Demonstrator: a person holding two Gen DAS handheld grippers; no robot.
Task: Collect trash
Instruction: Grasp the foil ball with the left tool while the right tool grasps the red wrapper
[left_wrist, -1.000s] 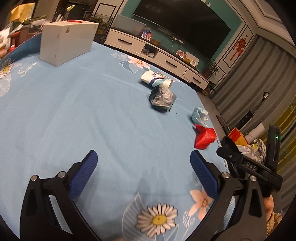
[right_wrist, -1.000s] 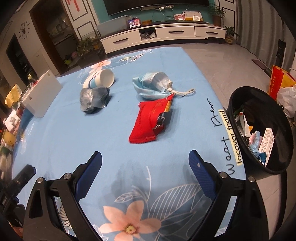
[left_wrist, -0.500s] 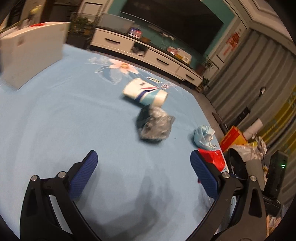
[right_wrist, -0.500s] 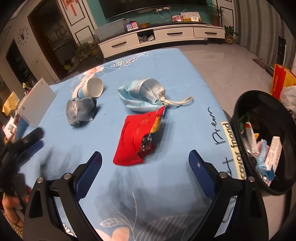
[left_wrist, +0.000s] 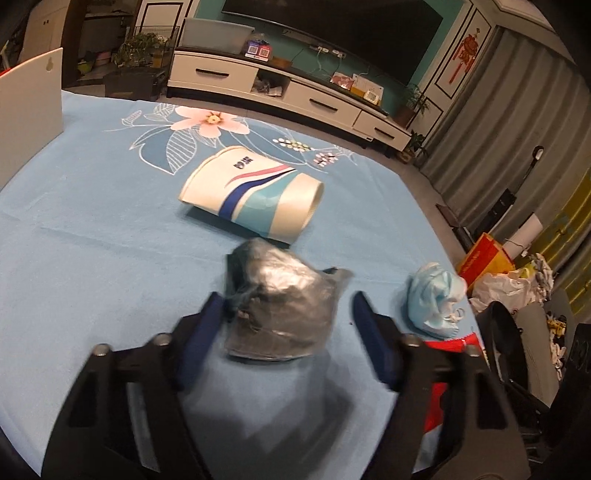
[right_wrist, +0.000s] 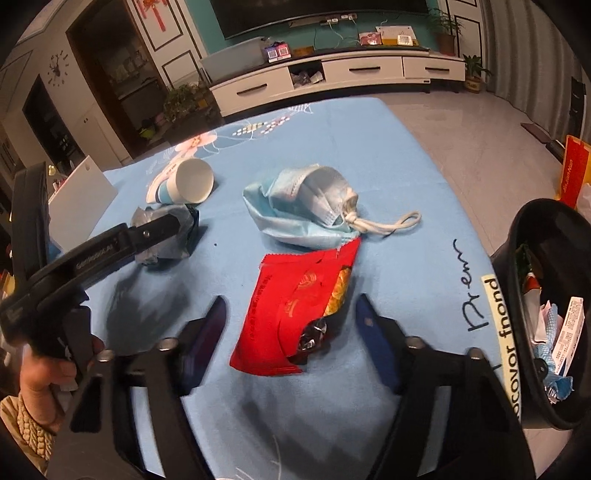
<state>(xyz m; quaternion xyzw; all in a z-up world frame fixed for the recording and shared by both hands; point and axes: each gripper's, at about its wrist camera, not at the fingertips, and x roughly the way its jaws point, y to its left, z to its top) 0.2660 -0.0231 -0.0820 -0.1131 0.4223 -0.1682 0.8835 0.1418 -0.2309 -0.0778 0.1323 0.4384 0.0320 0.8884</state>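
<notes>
A crumpled dark plastic bag (left_wrist: 280, 302) lies on the blue tablecloth between the pads of my left gripper (left_wrist: 288, 328). Its jaws are closing, with a gap still showing at the right pad. A red snack wrapper (right_wrist: 295, 306) lies flat between the pads of my right gripper (right_wrist: 291, 332). That gripper's jaws are closing too, with cloth showing on both sides of the wrapper. A tipped paper cup (left_wrist: 255, 195) lies beyond the bag. A crumpled blue face mask (right_wrist: 303, 210) rests just past the wrapper.
A black trash bin (right_wrist: 546, 314) holding several scraps stands off the table's right edge. A white box (left_wrist: 26, 110) sits at the far left of the table. Bags and clutter (left_wrist: 498, 280) lie on the floor to the right. A hand (right_wrist: 40, 369) holds the left gripper.
My left gripper has travelled across the cloth to the dark bag, and its jaws have narrowed around it. My right gripper has come down closer over the red wrapper, and its jaws have narrowed too.
</notes>
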